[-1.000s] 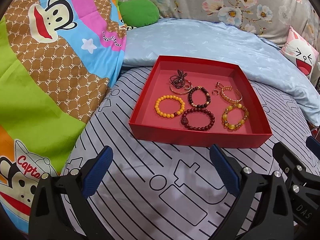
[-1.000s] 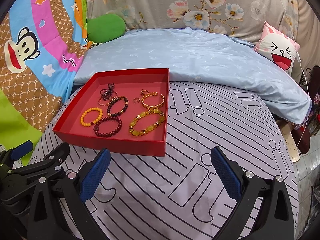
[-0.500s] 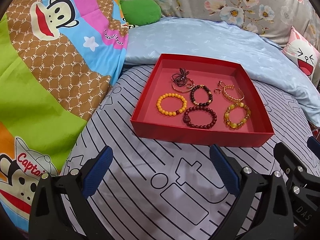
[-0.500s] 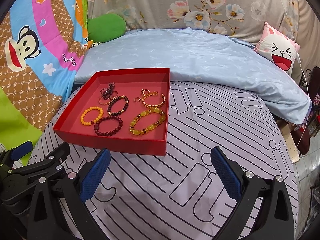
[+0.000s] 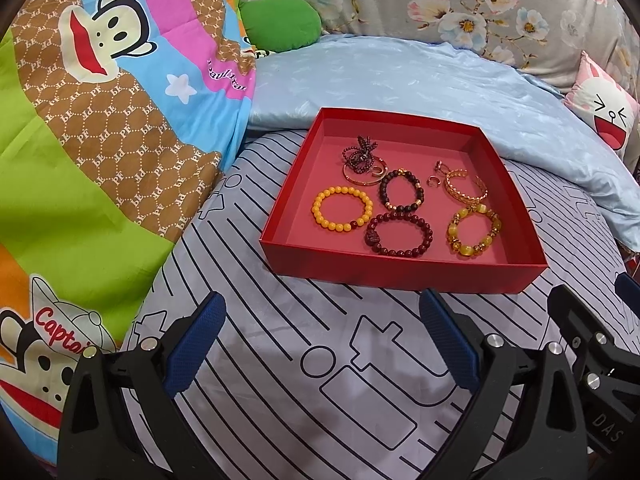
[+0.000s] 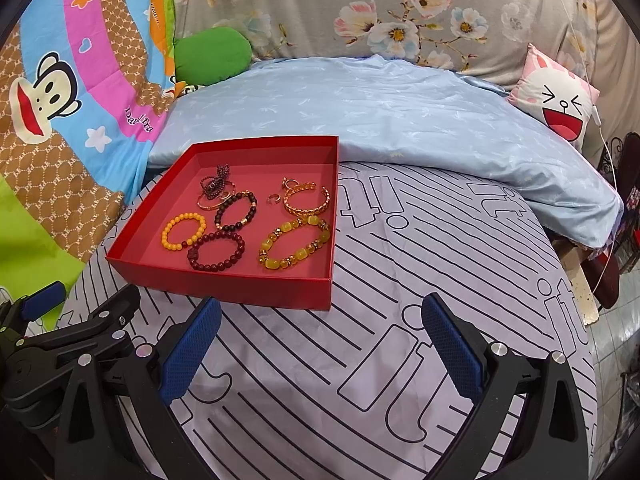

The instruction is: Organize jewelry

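Observation:
A shallow red tray (image 5: 392,272) (image 6: 224,284) lies on the striped bedsheet. In it are an orange bead bracelet (image 5: 341,208) (image 6: 183,230), a dark red bead bracelet (image 5: 399,233) (image 6: 217,250), a dark brown bracelet (image 5: 400,190) (image 6: 236,211), a yellow stone bracelet (image 5: 474,232) (image 6: 294,243), a gold chain cuff (image 5: 466,190) (image 6: 306,200), a dark bead bundle on a thin bangle (image 5: 362,158) (image 6: 216,184) and small rings (image 5: 434,180). My left gripper (image 5: 322,344) is open and empty in front of the tray. My right gripper (image 6: 320,344) is open and empty, right of the left one.
A light blue quilt (image 6: 380,112) lies folded behind the tray. A cartoon monkey blanket (image 5: 100,120) rises on the left, with a green cushion (image 5: 280,22) and a pink rabbit pillow (image 6: 556,96) at the back. The bed edge drops off at the right (image 6: 592,300).
The left wrist view has shifted slightly, so the tray sits a little lower and to the right. Both grippers stay open; nothing in the tray has moved.

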`<state>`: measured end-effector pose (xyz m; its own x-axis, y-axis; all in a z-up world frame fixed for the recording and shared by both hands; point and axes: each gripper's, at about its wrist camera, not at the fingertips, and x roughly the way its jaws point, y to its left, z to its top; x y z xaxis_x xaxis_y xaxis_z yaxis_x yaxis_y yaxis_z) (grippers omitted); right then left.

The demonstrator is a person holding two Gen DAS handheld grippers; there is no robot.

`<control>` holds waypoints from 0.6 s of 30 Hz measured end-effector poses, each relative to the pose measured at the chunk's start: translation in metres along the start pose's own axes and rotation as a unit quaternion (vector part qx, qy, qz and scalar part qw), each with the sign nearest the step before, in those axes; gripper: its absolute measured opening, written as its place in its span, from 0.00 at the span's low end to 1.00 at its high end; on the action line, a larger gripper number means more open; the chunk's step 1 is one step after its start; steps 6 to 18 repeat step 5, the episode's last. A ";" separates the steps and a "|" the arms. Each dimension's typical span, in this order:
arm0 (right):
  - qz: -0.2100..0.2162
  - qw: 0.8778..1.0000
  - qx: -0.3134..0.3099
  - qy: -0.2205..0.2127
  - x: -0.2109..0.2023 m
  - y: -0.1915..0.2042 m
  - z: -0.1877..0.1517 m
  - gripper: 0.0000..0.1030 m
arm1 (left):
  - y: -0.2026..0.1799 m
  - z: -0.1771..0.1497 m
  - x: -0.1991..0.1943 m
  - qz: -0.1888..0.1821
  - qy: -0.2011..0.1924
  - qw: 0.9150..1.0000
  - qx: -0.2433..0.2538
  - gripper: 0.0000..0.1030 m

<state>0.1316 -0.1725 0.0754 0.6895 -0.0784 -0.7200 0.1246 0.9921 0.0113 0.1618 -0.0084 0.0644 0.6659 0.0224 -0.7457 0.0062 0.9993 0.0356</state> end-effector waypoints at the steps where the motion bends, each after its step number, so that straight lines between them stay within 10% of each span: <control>1: 0.001 1.000 0.000 0.000 0.000 0.000 0.000 0.94 | 0.000 0.000 0.000 0.001 -0.001 1.000 -0.001 0.90; 18: 0.000 1.000 0.001 -0.001 0.000 -0.001 0.000 0.94 | 0.000 -0.001 -0.001 0.001 -0.004 1.000 -0.001 0.90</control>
